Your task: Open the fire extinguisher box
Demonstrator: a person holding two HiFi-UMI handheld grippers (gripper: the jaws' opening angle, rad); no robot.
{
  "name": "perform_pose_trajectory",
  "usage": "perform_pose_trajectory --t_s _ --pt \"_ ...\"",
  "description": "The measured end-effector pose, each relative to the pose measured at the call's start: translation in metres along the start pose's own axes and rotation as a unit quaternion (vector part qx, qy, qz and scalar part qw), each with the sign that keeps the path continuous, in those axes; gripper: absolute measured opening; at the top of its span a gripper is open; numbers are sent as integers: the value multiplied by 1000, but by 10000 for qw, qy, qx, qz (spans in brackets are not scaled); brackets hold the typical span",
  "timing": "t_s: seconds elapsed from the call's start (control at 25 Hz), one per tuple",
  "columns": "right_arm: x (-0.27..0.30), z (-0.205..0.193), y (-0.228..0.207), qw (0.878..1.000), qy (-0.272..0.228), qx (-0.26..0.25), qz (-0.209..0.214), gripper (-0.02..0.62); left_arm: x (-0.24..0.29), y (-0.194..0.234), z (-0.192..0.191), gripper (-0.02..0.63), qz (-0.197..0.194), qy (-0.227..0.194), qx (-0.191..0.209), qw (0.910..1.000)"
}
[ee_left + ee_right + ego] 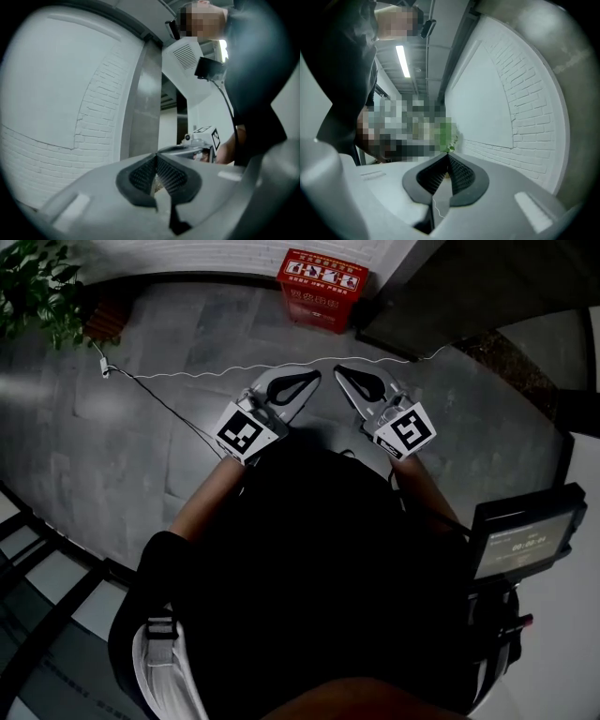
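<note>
The red fire extinguisher box point(323, 289) stands on the grey floor by the white wall, far ahead in the head view, with its lid down. My left gripper point(312, 379) and my right gripper point(339, 371) are held side by side in front of the person's body, well short of the box. Both point roughly toward it and touch nothing. In the left gripper view the jaws point(156, 157) meet at their tips with nothing between them. The right gripper point(447, 156) is likewise shut and empty in its own view. The box shows in neither gripper view.
A white cable point(272, 367) runs across the floor between the grippers and the box. A potted plant point(42, 292) stands at the far left. A dark doorway or mat point(469, 296) lies right of the box. A small screen point(525, 540) hangs at the person's right side.
</note>
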State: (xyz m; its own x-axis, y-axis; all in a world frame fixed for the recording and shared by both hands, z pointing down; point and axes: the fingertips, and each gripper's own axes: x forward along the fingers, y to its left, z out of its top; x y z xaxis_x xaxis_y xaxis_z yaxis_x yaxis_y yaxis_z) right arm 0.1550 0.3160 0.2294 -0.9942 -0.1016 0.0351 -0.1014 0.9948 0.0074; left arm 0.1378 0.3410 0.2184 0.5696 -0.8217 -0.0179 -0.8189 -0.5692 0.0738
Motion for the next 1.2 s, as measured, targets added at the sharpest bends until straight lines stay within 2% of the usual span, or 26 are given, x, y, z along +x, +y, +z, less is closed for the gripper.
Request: perform_pose_trajectory --t_s 0.12,0.24,0.48,0.88,0.96,1.2 --pt "39 1 -10 9998 -8 7 -192 9 -12 37 1 2 -209 -80 87 9997" --pt "76 6 -19 9993 -41 -18 -382 8 -26 72 0 2 -381 15 61 9993" --pt "115 -11 -52 9984 -4 -11 -571 8 -19 135 -15 2 -428 66 56 9990" --pt "144 -7 -74 9975 11 202 -672 9 -22 178 -5 2 -247 81 -36 9997" --pt "150 -7 -88 9977 -93 239 -624 8 -13 187 -6 2 -197 116 -13 9997" --pt "153 -10 -173 9975 -341 349 -520 8 62 223 -6 2 -34 288 92 9995"
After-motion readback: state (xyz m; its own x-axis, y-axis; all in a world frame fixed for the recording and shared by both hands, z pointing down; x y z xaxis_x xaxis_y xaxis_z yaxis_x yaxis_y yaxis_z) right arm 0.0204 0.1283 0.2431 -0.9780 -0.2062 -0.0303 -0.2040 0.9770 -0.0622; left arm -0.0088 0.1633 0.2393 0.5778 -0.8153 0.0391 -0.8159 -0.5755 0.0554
